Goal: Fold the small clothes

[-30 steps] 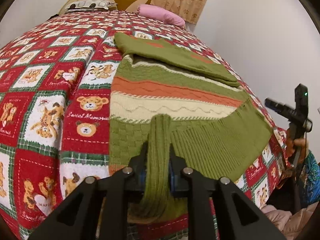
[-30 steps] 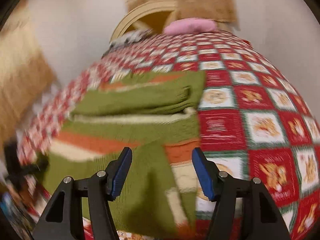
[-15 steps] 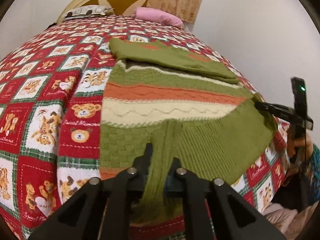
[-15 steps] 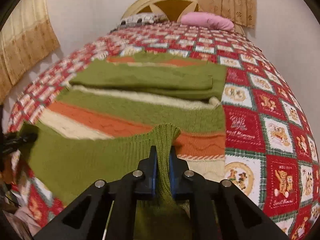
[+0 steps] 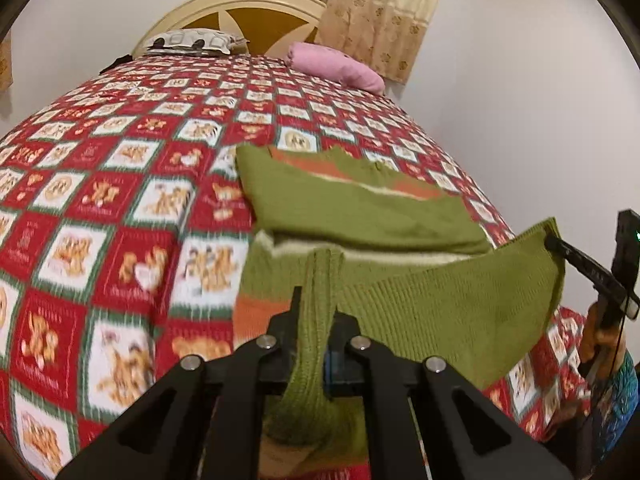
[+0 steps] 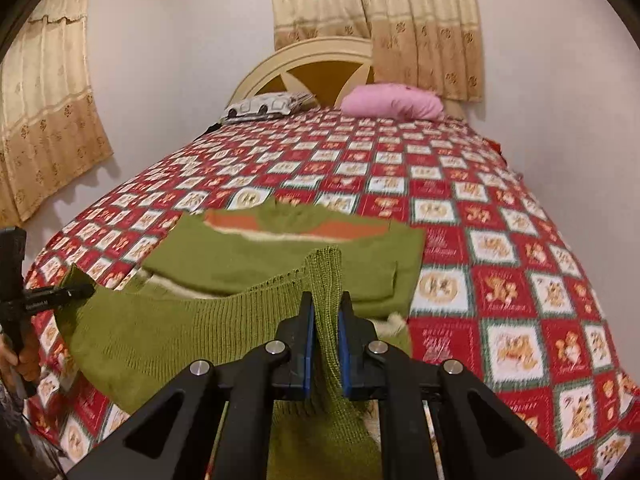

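Note:
A green knit sweater (image 5: 360, 208) with orange and cream stripes lies on the bed, its sleeves folded across the chest; it also shows in the right wrist view (image 6: 280, 256). My left gripper (image 5: 318, 312) is shut on one corner of the green ribbed hem (image 5: 440, 304). My right gripper (image 6: 325, 320) is shut on the other hem corner (image 6: 180, 328). Both hold the hem lifted off the bed and stretched between them, above the sweater's lower body. Each gripper shows at the edge of the other's view: the right one (image 5: 584, 268), the left one (image 6: 48, 296).
The bed carries a red and white teddy-bear quilt (image 5: 120, 200) (image 6: 500, 240). A pink pillow (image 6: 392, 102) and a patterned pillow (image 6: 268, 106) lie by the cream headboard (image 5: 240, 4). Walls and beige curtains (image 6: 48, 112) stand close around the bed.
The right gripper shut on the hem corner a second ago. Both grippers have since lifted the hem and carried it forward over the sweater's striped body toward the folded sleeves.

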Action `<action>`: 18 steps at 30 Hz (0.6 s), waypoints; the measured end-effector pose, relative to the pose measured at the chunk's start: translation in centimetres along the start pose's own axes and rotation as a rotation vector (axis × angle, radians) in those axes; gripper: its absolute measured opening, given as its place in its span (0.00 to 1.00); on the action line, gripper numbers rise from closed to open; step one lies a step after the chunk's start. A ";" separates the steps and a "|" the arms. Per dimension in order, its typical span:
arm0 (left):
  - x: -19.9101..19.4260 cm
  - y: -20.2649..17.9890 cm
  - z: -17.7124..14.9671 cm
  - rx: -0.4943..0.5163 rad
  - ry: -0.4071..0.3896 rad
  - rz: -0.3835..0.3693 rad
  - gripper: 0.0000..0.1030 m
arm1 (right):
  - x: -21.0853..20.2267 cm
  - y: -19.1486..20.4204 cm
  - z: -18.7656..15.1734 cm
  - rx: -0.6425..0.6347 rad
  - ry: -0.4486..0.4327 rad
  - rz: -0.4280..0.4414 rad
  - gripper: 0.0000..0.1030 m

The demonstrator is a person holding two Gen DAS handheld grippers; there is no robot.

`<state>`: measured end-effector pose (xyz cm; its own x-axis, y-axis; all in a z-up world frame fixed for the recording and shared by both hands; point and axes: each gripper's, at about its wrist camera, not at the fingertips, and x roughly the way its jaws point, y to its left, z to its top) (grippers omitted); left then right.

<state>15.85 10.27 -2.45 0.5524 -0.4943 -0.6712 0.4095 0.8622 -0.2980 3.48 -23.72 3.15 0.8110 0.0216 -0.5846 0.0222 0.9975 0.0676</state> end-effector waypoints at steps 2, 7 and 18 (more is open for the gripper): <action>0.7 0.1 1.3 -0.003 -0.004 0.007 0.07 | 0.4 -0.1 0.8 0.002 -0.004 -0.013 0.09; 2.8 0.6 4.2 -0.033 -0.009 0.014 0.07 | 2.5 -0.8 3.1 0.003 -0.002 -0.049 0.09; 7.7 1.1 11.0 -0.065 -0.020 0.027 0.07 | 9.7 -2.8 7.7 0.008 0.009 -0.130 0.09</action>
<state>28.56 6.23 -0.47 0.5771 -0.4722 -0.6663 0.3465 0.8804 -0.3239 15.82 -26.80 3.52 0.7960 -0.1075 -0.5957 0.1314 0.9913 -0.0033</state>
